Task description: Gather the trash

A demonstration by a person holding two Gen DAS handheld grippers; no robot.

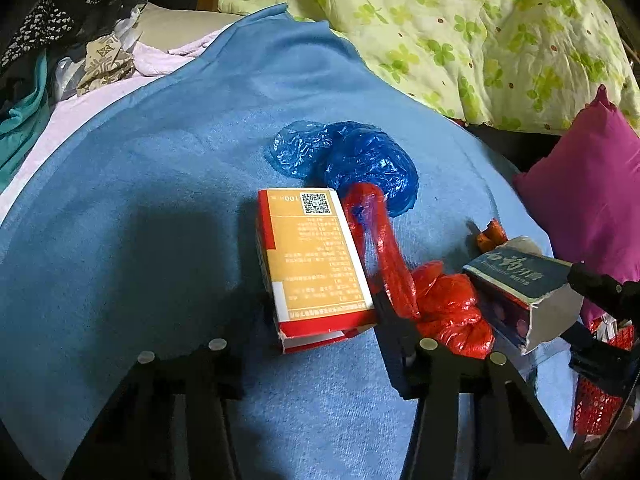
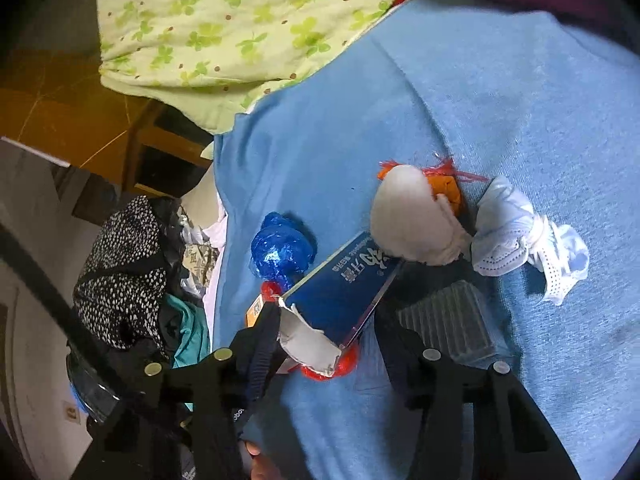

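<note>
- The trash lies scattered on the blue blanket [image 1: 160, 208]: your red-and-tan carton [image 1: 312, 264] sits in the middle, with a red plastic bag [image 1: 448, 308] touching its right edge and a crumpled blue plastic bag [image 1: 360, 160] just beyond its far end.
- Your left gripper [image 1: 320, 312] has the red-and-tan carton between its fingers; the right finger presses the carton's edge, while the left finger sits in shadow, so you cannot tell whether it is actually touching the carton.
- Your right gripper [image 2: 332, 320] pinches a dark blue toothpaste box [image 2: 340, 296] with a torn white end, held tilted above the blanket; the left wrist view shows that same box [image 1: 524, 284] raised at the right, with the other gripper's dark fingers on it.
- Only the right wrist view gives you a white wad of tissue [image 2: 412, 220] touching the box's far end, an orange scrap [image 2: 448, 188] behind it, a knotted white face mask [image 2: 524, 244] just beside them, and a clear ridged plastic tray [image 2: 452, 320] near the right finger.
- Only the left wrist view shows the magenta pillow [image 1: 592, 200] and a red mesh basket [image 1: 600, 404] at the right edge.
- Both views show the clover-print quilt [image 1: 460, 32] beyond the blanket and heaped clothes [image 2: 132, 264] off its side.
</note>
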